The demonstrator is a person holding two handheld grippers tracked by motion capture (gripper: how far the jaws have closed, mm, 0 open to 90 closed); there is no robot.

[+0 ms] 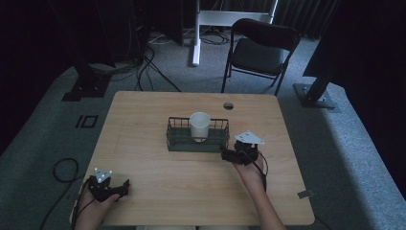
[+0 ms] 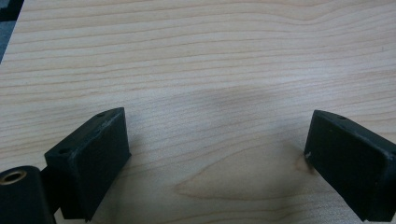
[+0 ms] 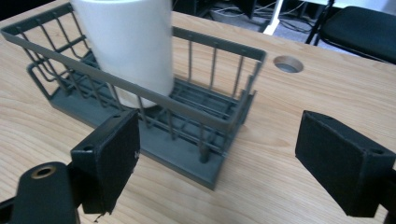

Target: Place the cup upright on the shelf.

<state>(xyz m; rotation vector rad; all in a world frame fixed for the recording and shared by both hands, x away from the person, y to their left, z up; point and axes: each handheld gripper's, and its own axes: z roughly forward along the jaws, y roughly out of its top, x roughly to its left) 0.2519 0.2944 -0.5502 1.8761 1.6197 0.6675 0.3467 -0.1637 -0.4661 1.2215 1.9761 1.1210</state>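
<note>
A light wooden table (image 1: 158, 191) carries a dark wire basket (image 1: 178, 142) near its middle, closer to the far edge than the near one. A round cable hole (image 1: 228, 105) sits in the tabletop near the far edge, right of centre.

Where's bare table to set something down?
Free: the near strip of the table between the left claw and the right forearm; the far strip beyond the wire basket; the left side of the basket. Crowded: the basket's right end, where the right claw sits close, and its middle, holding the white cup.
</note>
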